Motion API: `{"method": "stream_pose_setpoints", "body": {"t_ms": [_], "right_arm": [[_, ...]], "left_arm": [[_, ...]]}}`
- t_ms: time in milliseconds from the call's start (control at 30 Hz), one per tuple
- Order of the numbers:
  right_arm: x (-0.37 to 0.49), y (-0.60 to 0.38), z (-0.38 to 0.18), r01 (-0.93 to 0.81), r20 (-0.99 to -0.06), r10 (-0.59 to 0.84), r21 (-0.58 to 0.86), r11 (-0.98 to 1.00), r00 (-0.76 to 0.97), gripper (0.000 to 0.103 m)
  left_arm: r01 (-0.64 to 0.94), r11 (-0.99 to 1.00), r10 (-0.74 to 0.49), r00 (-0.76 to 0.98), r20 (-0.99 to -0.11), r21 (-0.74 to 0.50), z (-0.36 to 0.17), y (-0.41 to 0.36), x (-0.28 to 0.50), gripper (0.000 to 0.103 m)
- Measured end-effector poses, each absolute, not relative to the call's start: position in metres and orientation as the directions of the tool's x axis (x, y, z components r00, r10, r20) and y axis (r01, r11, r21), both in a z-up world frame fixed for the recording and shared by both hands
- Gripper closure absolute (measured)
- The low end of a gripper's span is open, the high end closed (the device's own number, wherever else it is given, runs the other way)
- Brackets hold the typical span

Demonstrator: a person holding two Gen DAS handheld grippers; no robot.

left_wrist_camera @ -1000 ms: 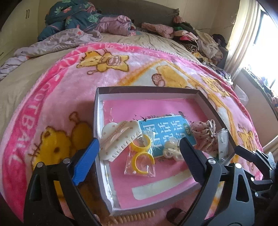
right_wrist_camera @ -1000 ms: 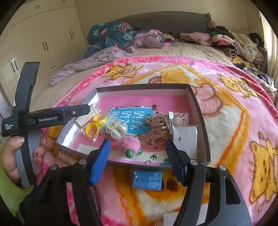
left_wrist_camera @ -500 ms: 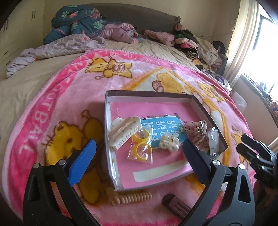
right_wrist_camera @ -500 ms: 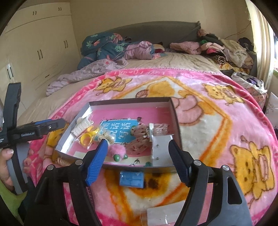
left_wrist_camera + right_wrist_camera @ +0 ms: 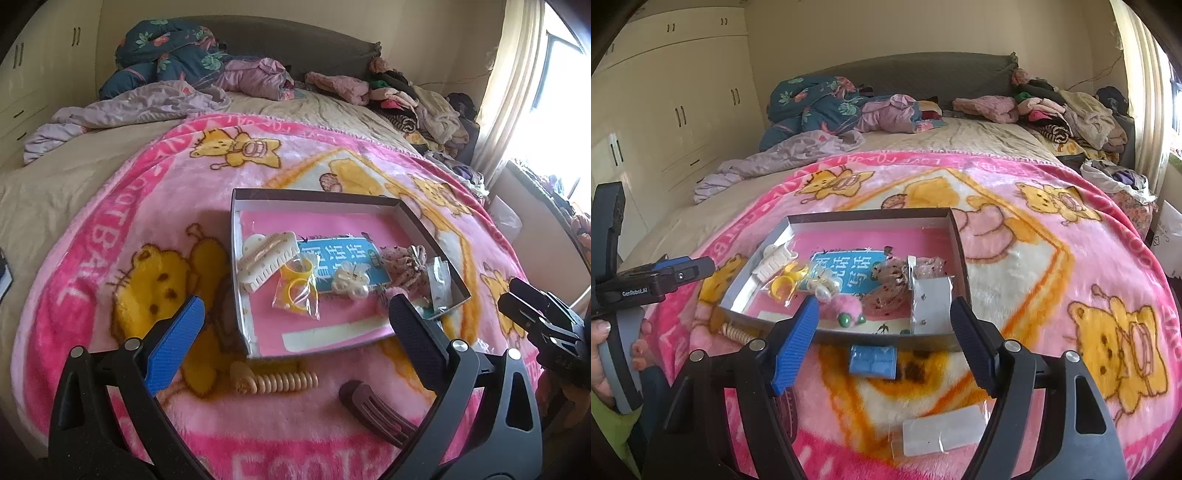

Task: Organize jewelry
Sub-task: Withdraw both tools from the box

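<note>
Pink cartoon blanket (image 5: 110, 229) covers the bed and carries an open shallow box (image 5: 314, 195). Inside it lie a cream hair claw clip (image 5: 266, 258), yellow rings in a clear bag (image 5: 297, 291), a pearl clip (image 5: 349, 282) on a blue card (image 5: 332, 251), a dotted scrunchie (image 5: 890, 284) and a pink pompom (image 5: 842, 308). Outside, near the front wall, lie a beige spiral hair tie (image 5: 275, 380), a maroon hair clip (image 5: 373, 410) and a small blue case (image 5: 873, 360). My left claw (image 5: 295, 347) stands wide apart, empty. My right claw (image 5: 882, 343) is also apart, holding nothing.
</note>
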State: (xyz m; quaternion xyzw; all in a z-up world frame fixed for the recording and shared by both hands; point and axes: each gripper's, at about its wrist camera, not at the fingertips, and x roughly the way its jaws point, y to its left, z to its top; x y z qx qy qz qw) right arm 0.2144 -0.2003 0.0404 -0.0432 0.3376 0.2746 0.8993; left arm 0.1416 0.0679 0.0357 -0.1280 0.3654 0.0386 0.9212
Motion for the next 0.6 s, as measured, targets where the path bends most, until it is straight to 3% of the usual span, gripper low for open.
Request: {"method": "stream_pose_setpoints", "body": {"t_ms": [600], "right_arm": [[0.189,-0.220,0.020,-0.522,-0.659,0.447,0.095,0.848,0.605,0.020]], "left_arm": [[-0.136,0.974,-0.037,0.696,-0.717,-0.182,0.012,0.035,0.109,0.012]]}}
